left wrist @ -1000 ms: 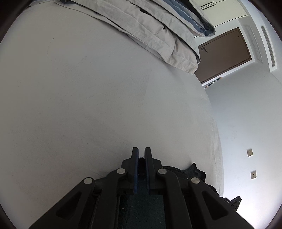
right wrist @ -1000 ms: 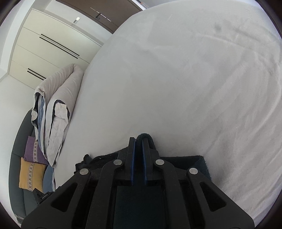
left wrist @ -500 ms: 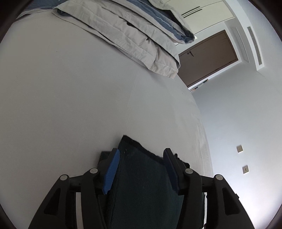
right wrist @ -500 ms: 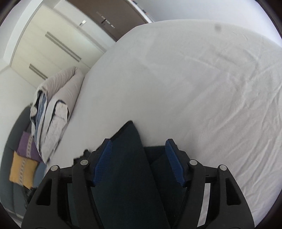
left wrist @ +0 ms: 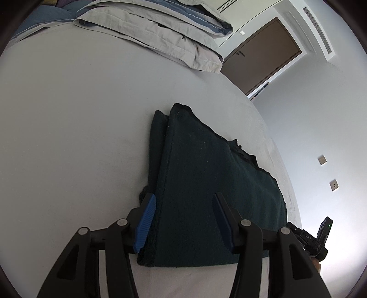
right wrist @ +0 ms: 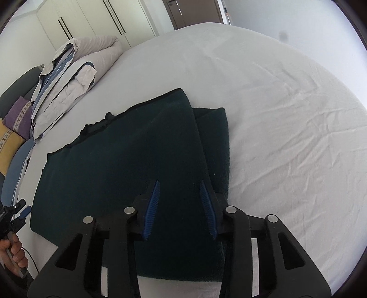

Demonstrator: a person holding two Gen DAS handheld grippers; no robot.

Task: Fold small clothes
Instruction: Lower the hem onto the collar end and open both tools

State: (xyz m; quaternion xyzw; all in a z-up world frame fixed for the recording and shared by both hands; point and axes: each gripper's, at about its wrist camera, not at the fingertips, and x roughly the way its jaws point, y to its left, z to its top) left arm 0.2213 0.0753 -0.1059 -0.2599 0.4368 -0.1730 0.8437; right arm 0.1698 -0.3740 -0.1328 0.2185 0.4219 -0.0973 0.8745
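A dark green folded garment (left wrist: pixel 206 174) lies flat on the white bed sheet (left wrist: pixel 68 137), with one layer folded over another. It also shows in the right wrist view (right wrist: pixel 128 165). My left gripper (left wrist: pixel 183 201) is open and empty, held just above the garment's near left end. My right gripper (right wrist: pixel 179 185) is open and empty above the garment's near right end. The other gripper shows at the edge of each view: the right one in the left wrist view (left wrist: pixel 314 236), the left one in the right wrist view (right wrist: pixel 11 213).
A folded grey and blue duvet (left wrist: pixel 160 34) lies at the head of the bed, also in the right wrist view (right wrist: pixel 66 80). Purple and yellow cushions (right wrist: pixel 13 128) sit beside it. A brown door (left wrist: pixel 261 57) and white wardrobes (right wrist: pixel 103 20) stand beyond the bed.
Both grippers were shut on the garment's edge, then opened and let it go. They have pulled back and up, and the garment now lies folded on the sheet.
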